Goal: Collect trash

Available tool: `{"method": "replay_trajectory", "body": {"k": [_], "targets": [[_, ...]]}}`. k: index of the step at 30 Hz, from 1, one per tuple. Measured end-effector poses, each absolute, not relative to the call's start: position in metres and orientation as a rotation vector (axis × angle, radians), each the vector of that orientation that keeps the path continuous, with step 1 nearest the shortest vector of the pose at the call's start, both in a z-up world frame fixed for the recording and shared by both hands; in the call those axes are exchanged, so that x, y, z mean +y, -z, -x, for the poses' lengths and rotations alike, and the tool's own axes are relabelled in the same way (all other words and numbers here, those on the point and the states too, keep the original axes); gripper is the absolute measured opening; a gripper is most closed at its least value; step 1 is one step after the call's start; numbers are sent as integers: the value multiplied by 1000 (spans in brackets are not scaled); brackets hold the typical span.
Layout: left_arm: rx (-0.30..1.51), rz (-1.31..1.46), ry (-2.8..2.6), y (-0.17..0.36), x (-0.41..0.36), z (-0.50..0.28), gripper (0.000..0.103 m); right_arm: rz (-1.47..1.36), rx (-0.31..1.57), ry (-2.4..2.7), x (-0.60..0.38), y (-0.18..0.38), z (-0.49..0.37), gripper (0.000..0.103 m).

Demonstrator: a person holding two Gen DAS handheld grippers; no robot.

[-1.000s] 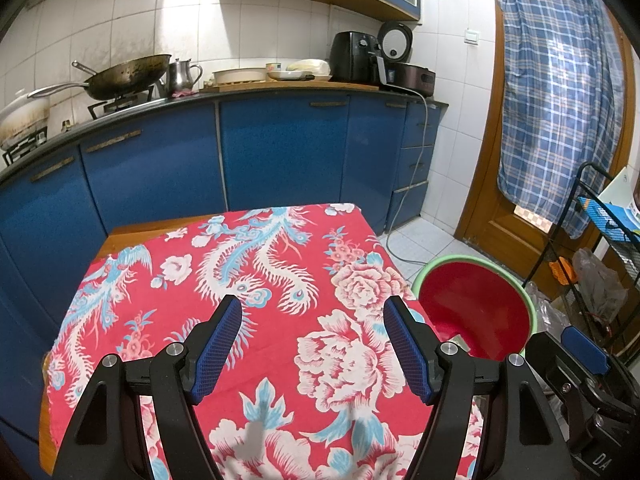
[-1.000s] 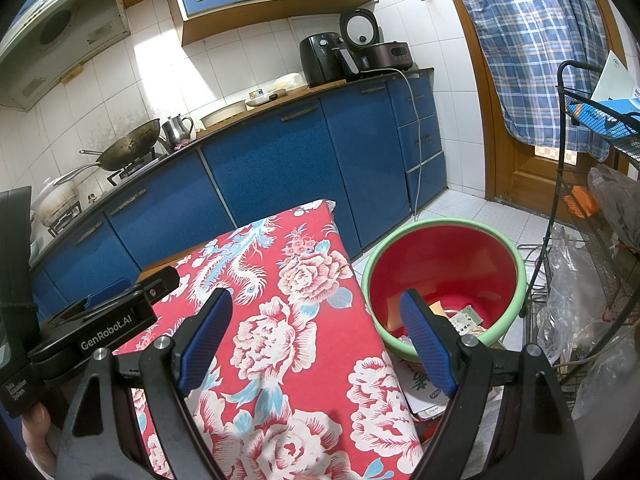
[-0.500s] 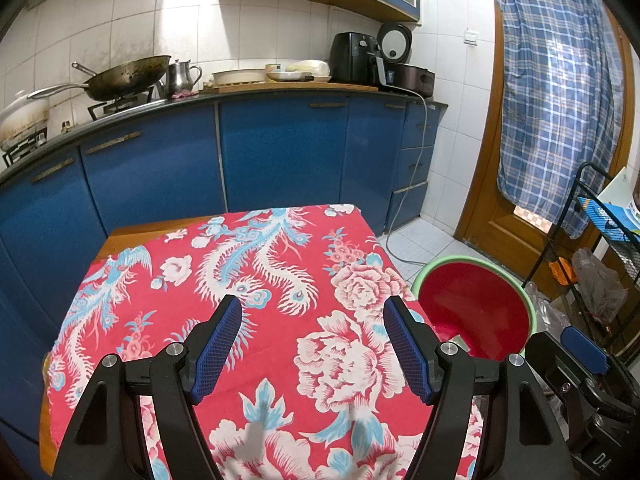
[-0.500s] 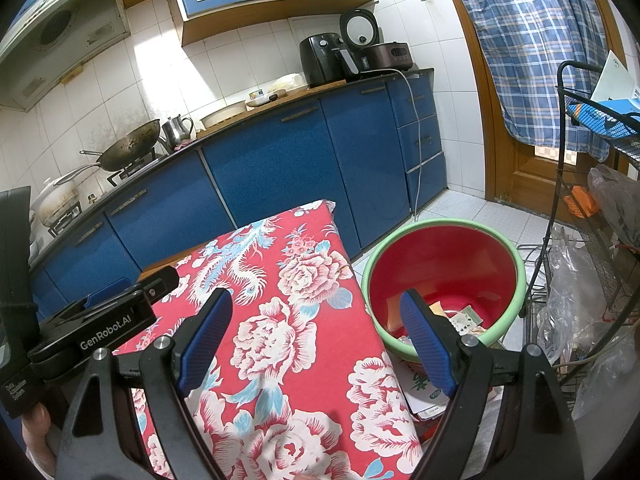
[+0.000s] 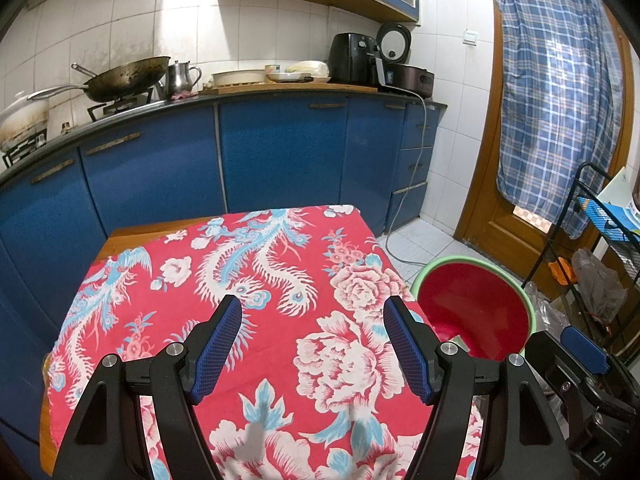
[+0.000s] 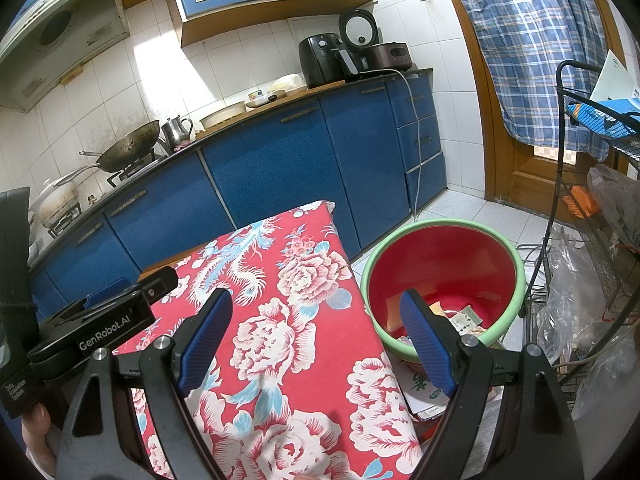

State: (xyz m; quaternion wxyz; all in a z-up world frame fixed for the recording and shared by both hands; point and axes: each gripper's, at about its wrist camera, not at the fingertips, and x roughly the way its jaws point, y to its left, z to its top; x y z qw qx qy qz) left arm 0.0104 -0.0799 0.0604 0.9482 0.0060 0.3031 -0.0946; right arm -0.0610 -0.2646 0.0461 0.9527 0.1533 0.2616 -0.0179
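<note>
Blue cabinets and white tile frame a small kitchen, and nearest the cameras a table under a red floral tablecloth (image 5: 256, 280) fills the foreground. Over it the left gripper (image 5: 312, 344) hangs with its jaws well apart and nothing between them; the right gripper (image 6: 316, 336) stands wider still, also empty, spanning the cloth's right edge and the red bucket (image 6: 516, 264) on the floor just beside the table. No trash shows on the cloth in either view, so I judge the tabletop part done or nearly so.

Risks from here: some papers (image 6: 420, 384) lie on the floor against the bucket's near side, and a reach for them from above could knock the bucket's green rim or snag the tablecloth's hanging edge and drag it. A flat sheet on tile may also slip from the pads.

Only the right wrist view looks into the bucket, showing wrappers and scraps (image 6: 464, 318) at the bottom, plus those floor papers; the left view sees just its bare red inner wall. Farther back, wok (image 5: 124, 80) and rice cooker (image 6: 358, 34) sit on the counter.
</note>
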Motion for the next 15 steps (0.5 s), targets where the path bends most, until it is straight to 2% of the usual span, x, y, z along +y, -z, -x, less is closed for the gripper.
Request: {"method": "replay_trajectory", "body": {"k": [15], "targets": [[617,-12,192,-61,-80,-12,75,-310,531,37,-264,-47,62,85]]}}
